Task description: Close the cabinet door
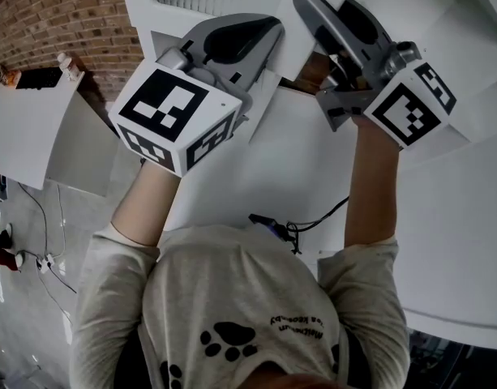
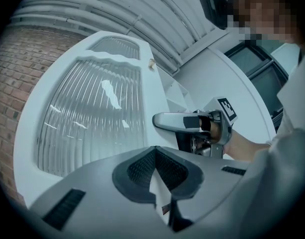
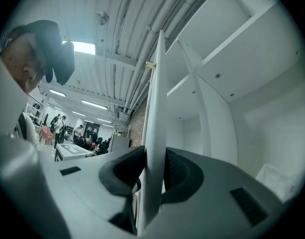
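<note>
The cabinet door point(image 3: 154, 133) stands open. We see it edge-on, running straight up between the jaws of the right claw point(image 3: 153, 183), whose pads pinch its free edge from both sides. To that claw's right lies the white cabinet interior point(image 3: 227, 83) with its shelves; to its left is the open room. The left claw point(image 2: 159, 180) has its pads drawn in on a thin white wedge, which we take for a lower part of the same door's frame. The ribbed glass pane point(image 2: 92, 108) rises ahead of it and to its left.

We judge the step in hand to be the swing itself: the grip is made but the door is not yet home. Next we need to carry the edge toward the cabinet and let go before the jaws get trapped.

The hinge side and the gap left to close are hidden. In the head view the white panels blend, so we cannot tell door from cabinet there.
</note>
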